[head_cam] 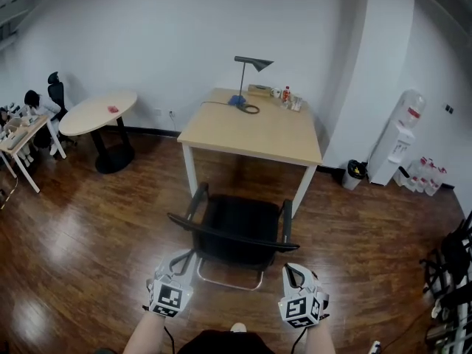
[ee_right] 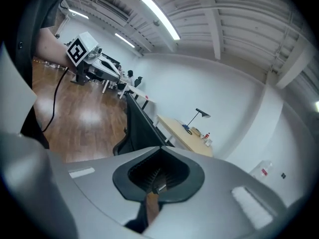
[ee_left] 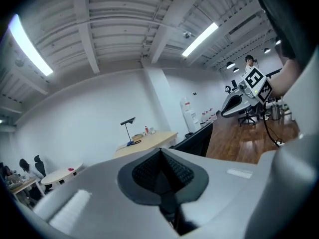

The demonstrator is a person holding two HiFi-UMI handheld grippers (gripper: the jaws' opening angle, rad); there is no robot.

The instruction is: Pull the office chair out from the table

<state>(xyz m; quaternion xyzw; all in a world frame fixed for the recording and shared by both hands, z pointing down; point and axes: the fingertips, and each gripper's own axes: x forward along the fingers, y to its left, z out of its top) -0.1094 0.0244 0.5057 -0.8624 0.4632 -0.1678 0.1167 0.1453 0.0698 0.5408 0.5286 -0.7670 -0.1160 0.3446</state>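
A black office chair (head_cam: 236,223) stands on the wooden floor a little in front of the light wooden table (head_cam: 251,131), its seat mostly out from under the tabletop and its backrest toward me. My left gripper (head_cam: 182,259) and right gripper (head_cam: 293,270) hover just behind the backrest, one at each side, apart from it. Both are shut with nothing between the jaws. In the left gripper view the closed jaws (ee_left: 160,154) point toward the chair (ee_left: 197,139) and the table (ee_left: 147,142). In the right gripper view the closed jaws (ee_right: 159,156) face the chair (ee_right: 139,128).
A desk lamp (head_cam: 248,68) and small bottles stand at the table's far edge. A round white table (head_cam: 97,113) and a seated person (head_cam: 33,105) are at the left. A water dispenser (head_cam: 402,135) and bin (head_cam: 355,172) stand at the right wall, black equipment (head_cam: 450,271) at the right edge.
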